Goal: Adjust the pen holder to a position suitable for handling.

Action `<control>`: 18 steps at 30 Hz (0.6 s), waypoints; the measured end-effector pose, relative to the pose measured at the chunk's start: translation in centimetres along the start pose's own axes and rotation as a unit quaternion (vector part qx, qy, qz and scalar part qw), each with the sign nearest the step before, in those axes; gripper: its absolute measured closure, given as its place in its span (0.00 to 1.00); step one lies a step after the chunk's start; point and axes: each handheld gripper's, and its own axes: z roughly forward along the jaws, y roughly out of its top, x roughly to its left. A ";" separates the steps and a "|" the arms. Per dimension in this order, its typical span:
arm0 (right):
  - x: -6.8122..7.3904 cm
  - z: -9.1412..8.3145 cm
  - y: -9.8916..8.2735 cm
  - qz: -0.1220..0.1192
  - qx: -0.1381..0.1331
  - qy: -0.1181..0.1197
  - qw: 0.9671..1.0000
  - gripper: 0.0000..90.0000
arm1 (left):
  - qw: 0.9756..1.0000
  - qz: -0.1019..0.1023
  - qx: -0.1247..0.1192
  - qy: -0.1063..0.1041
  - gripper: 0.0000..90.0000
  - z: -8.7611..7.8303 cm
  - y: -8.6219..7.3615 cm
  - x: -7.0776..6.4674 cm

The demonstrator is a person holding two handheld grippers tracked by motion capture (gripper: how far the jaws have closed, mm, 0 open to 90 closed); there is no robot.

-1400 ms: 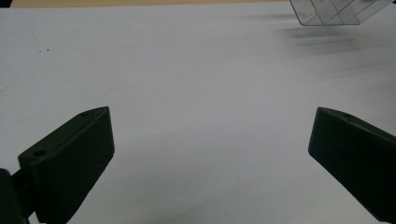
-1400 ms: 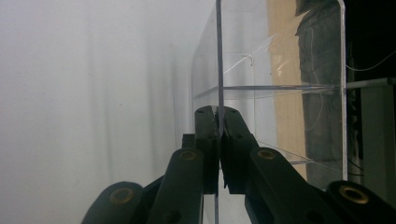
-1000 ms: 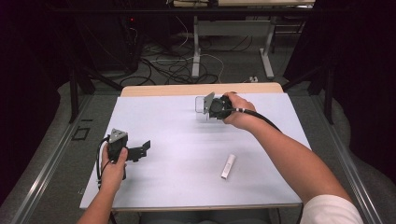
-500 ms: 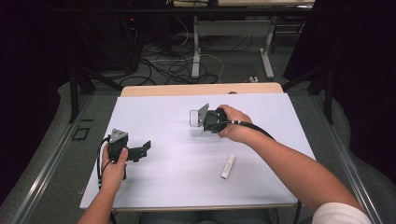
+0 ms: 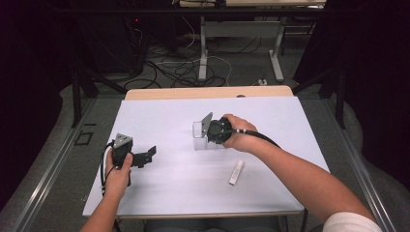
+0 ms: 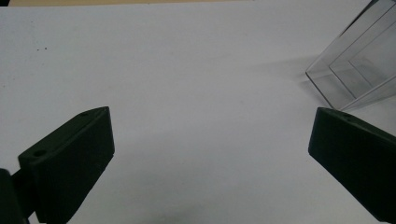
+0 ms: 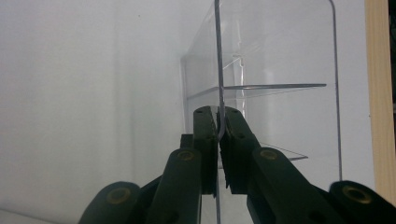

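The right tool pinches one wall of a clear acrylic box on the white bench. The left tool rests spread apart, holding nothing, well apart from a white tube.

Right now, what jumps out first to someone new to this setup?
The clear plastic box near the middle of the white table, with the right claw shut on the thin edge of one wall. Next, the left claw, jaws wide open with nothing between them, near the left edge. A small white stick lies alone toward the front.
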 end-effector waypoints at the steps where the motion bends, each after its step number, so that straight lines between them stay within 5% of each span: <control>1: 0.0 0.1 0.0 0.008 -0.001 -0.002 1.000 0.94 | 1.000 0.000 0.000 0.000 0.00 0.0 0.0 0.0; 15: -1.0 0.7 -0.2 0.046 -0.015 -0.009 0.999 0.91 | 1.000 0.000 0.001 0.000 0.00 0.0 0.0 0.0; 18: -0.9 0.7 -0.5 0.070 -0.030 -0.006 0.997 0.87 | 1.000 0.000 0.001 0.000 0.00 0.0 0.0 0.0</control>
